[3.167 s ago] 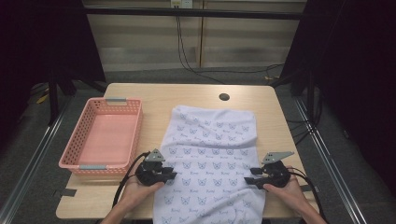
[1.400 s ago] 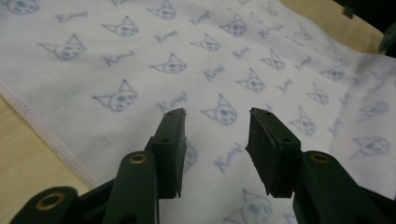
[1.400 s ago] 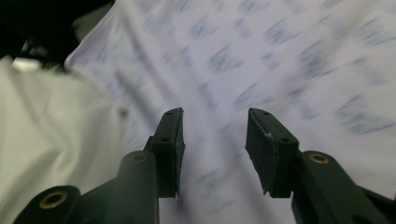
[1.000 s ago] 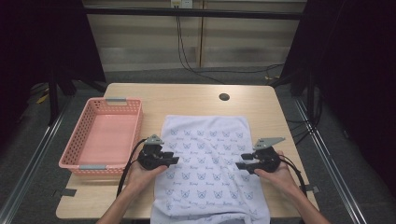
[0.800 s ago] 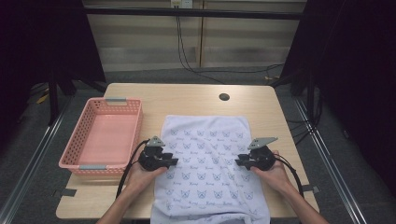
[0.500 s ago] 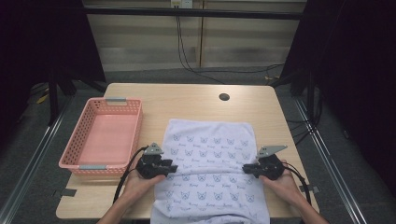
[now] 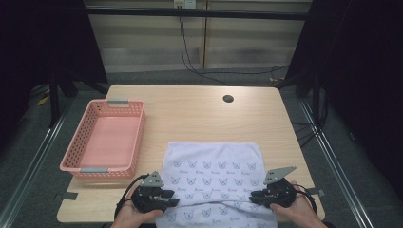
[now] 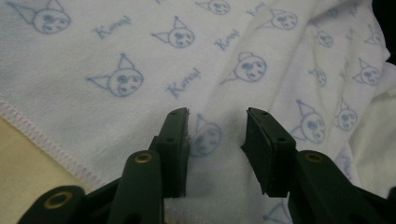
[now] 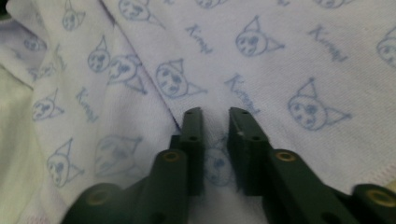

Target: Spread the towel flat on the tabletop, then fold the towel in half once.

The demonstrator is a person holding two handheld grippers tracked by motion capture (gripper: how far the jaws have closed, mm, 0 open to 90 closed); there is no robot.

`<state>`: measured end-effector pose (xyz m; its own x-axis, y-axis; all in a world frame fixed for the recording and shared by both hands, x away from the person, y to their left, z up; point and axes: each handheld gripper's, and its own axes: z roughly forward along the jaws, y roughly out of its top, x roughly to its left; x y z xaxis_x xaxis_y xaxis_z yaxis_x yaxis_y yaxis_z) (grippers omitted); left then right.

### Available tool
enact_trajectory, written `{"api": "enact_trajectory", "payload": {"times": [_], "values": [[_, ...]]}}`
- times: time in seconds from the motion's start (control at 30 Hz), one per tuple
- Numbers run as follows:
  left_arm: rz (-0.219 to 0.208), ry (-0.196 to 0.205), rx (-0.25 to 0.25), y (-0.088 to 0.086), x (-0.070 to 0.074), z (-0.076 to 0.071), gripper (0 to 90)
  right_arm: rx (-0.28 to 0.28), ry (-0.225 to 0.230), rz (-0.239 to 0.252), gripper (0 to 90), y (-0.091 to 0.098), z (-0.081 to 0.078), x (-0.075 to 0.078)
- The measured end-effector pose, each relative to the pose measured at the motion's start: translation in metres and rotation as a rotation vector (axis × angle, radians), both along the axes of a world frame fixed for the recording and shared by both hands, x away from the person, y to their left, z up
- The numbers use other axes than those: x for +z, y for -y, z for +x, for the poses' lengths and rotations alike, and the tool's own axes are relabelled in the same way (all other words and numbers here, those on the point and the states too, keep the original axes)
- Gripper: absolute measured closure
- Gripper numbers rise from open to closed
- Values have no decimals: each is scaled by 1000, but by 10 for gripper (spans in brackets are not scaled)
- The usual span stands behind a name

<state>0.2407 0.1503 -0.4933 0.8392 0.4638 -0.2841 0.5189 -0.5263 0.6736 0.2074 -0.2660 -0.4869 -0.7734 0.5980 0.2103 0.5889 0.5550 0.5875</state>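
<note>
White cloth: a towel point(image 7: 215, 178) printed with pale blue cat faces and small script is seen spread over the lower middle of the high view, on the near half of the table point(image 7: 190, 114); its near part is bunched into a raised ridge between the two grippers.
Towel edges: the far hem is laid straight across the wood, and a stitched hem is seen at the lower left of the left gripper view, with bare tabletop beyond it.
Left gripper point(image 7: 167, 198): it is held in the person's left hand point(image 7: 135, 214) at the lower left of the high view, at the towel's left edge. In the left gripper view point(image 8: 217, 140) the jaws are spread with a fold of towel between them; the jaws have just been opening, and the cloth is not clearly pressed by the pads.
Right gripper point(image 7: 254, 194): it is held in the right hand point(image 7: 297, 211) at the lower right of the high view, at the towel's right edge. In the right gripper view point(image 9: 215, 140) the jaws are narrowly parted over a strip of towel and have just been opening; whether the cloth is pinched cannot be told.
Pink basket point(image 7: 76, 164): a slotted plastic basket is set on the left part of the table, just beside the towel's left edge without touching it.
Table hole point(image 7: 228, 99): a round dark opening is seen in the far part of the tabletop, well apart from the towel.
</note>
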Motion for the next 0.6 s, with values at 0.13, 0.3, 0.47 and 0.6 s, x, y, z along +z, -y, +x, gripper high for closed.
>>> {"api": "enact_trajectory", "payload": {"times": [0.13,0.3,0.47,0.6], "values": [[-64,36,68,1,12,26,573,-71,82,104,580,9,15,7],[-76,58,134,10,12,61,561,-183,159,99,522,23,56,14],[-86,62,196,15,13,87,558,-265,182,76,494,34,98,11],[-89,71,218,20,13,98,551,-297,167,48,468,38,127,1]]}}
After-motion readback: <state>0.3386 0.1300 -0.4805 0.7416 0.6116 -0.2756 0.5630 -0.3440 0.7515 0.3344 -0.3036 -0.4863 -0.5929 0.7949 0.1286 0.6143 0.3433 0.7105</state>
